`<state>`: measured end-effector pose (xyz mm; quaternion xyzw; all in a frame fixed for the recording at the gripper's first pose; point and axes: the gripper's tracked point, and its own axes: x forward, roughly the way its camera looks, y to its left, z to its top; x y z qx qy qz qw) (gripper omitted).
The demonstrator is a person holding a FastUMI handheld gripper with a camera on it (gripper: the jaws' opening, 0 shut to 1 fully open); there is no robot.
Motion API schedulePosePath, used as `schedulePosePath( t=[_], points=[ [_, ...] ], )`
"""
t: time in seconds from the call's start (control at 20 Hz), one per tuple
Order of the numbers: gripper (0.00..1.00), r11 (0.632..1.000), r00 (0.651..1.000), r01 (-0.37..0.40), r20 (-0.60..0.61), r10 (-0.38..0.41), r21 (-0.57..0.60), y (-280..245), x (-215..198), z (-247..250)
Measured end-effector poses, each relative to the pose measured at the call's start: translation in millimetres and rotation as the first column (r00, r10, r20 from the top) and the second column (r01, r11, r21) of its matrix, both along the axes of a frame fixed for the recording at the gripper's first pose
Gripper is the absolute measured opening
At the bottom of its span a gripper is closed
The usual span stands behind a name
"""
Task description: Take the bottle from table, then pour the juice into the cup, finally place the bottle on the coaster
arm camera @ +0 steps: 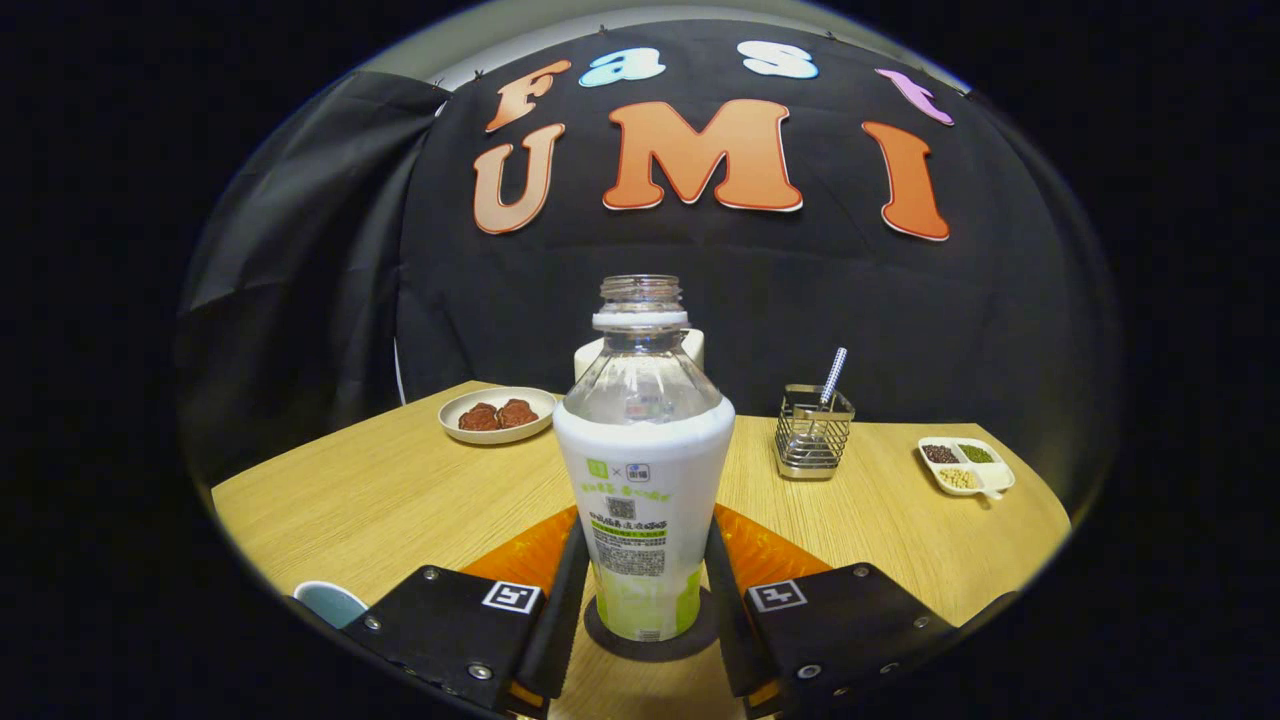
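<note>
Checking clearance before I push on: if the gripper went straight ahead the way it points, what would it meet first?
The bottle. It stands on the dark coaster between the fingers of the gripper, which sit close by its sides; whether they press it is unclear. A white object is right behind it.

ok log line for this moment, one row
stage: place | juice bottle: upright, uncapped, on dark coaster | gripper: jaws flank bottle, contact unclear | cup: beside left jaw

gripper [645, 600] | two black angular housings | silver screws | square black-and-white marker tag on each | orange trim
</note>
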<state>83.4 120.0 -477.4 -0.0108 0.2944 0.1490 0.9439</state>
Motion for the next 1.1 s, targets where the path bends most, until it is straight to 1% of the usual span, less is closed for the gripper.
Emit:
schedulePosePath(
  t=[0.1, 0.35, 0.55, 0.6, 0.65, 0.7, 0.75, 0.8, 0.9, 0.95, 1.1],
  points=[
    [0.61, 1.000, 1.000, 0.012, -0.027, -0.012, 0.011, -1, -1, -10],
    [0.61, 0.999, 0.999, 0.028, -0.037, -0.027, 0.031, -3, 0, -10],
    [0.67, 0.998, 0.995, 0.025, -0.094, -0.021, 0.050, -2, -10, -13],
    [0.72, 0.999, 0.994, 0.030, -0.103, -0.026, 0.033, -6, -14, -13],
    [0.80, 0.999, 0.994, 0.036, -0.104, -0.035, 0.008, -13, -16, -11],
    [0.88, 0.999, 0.995, 0.041, -0.093, -0.042, -0.011, -18, -17, -5],
    [0.92, 0.999, 0.996, 0.045, -0.077, -0.047, -0.019, -22, -18, 4],
    [0.97, 0.999, 0.997, 0.048, -0.057, -0.049, -0.014, -23, -19, 16],
    [0.98, 0.998, 0.999, 0.053, -0.012, -0.053, 0.015, -26, -23, 46],
    [0.98, 0.998, 0.998, 0.059, 0.017, -0.060, 0.028, -30, -19, 65],
    [0.98, 0.993, 0.989, 0.114, 0.088, -0.117, 0.040, -51, -28, 120]
  ],
)
